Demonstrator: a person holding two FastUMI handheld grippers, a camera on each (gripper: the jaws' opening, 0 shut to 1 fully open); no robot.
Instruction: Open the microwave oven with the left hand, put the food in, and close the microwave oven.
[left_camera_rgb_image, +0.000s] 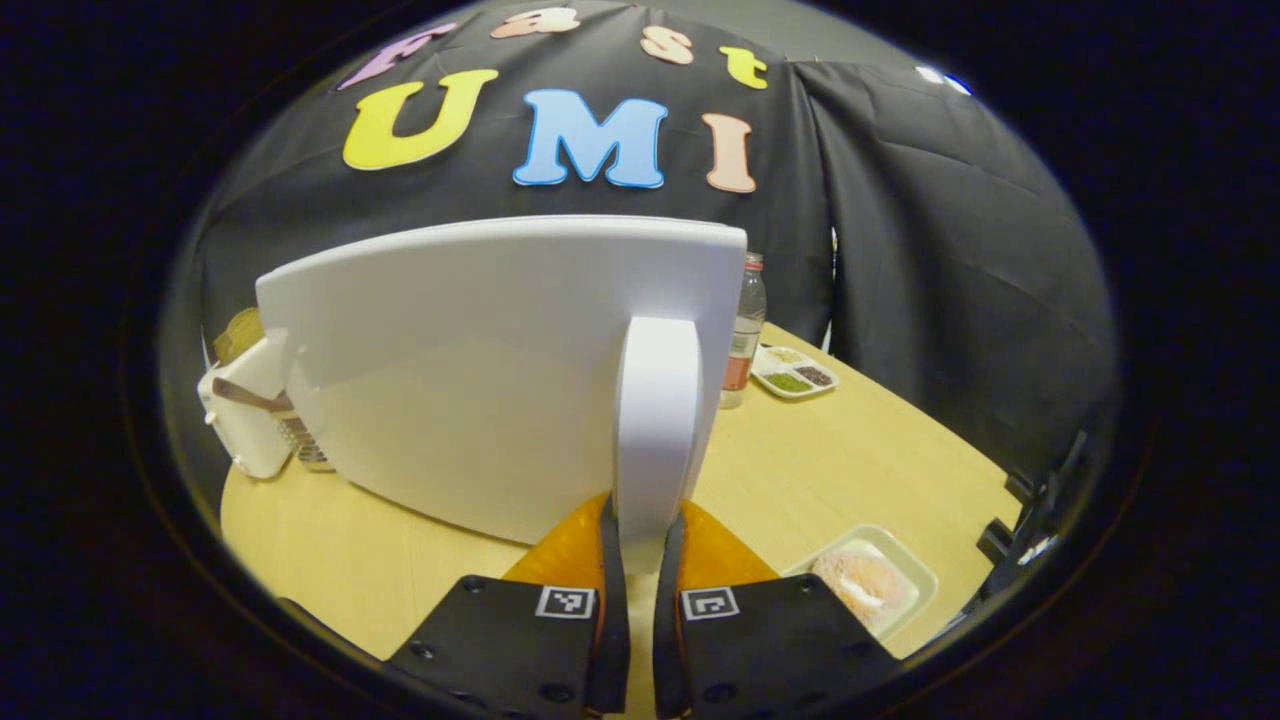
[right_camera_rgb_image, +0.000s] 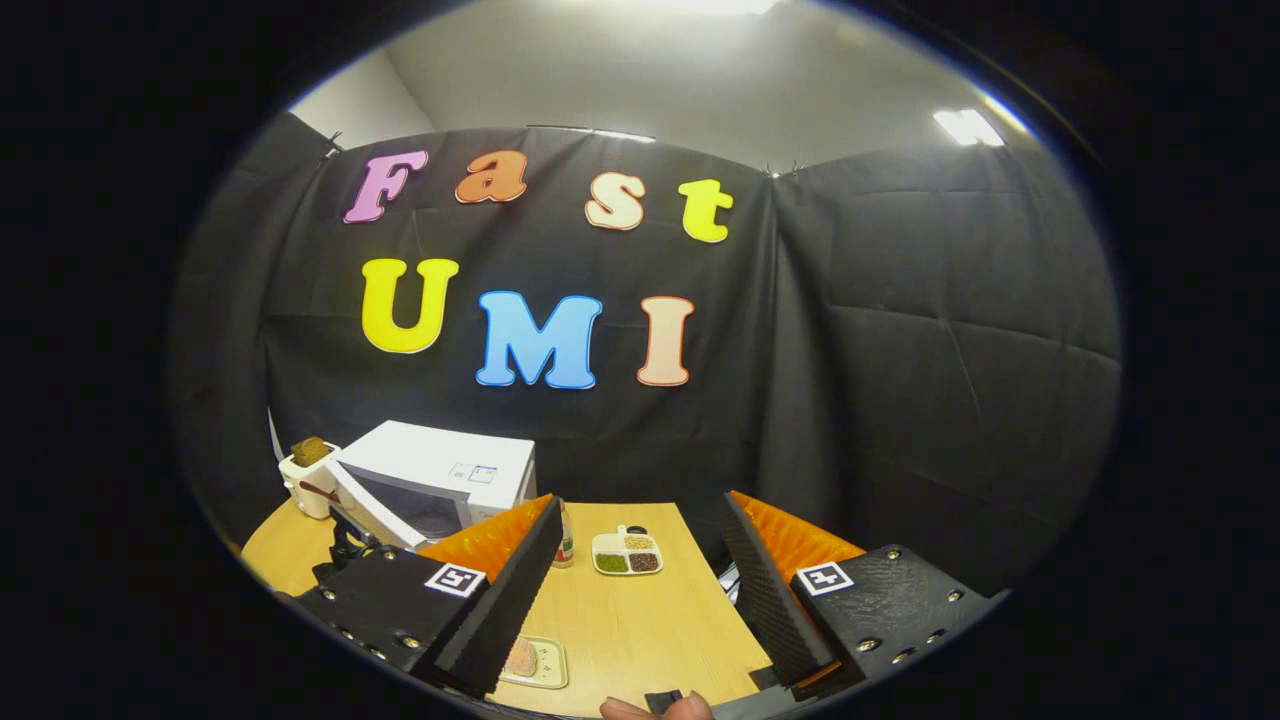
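Left gripper (left_camera_rgb_image: 641, 560), both fingers pressed on the white upright door handle (left_camera_rgb_image: 655, 430) of the white box-shaped microwave oven (left_camera_rgb_image: 500, 370), whose door (left_camera_rgb_image: 480, 390) stands partly swung out. The broad door blocks the oven's inside and much of the far table. Right of the handle stand a clear bottle (left_camera_rgb_image: 745, 335) and a white divided dish of seeds (left_camera_rgb_image: 795, 372). Food on a pale rectangular plate (left_camera_rgb_image: 868, 583) lies near and right of the gripper on the light wooden table (left_camera_rgb_image: 800, 470). A white toaster (left_camera_rgb_image: 245, 415) stands left of the oven. Right gripper (right_camera_rgb_image: 640, 590), fingers wide apart and empty, is held above the table, well apart from the oven.
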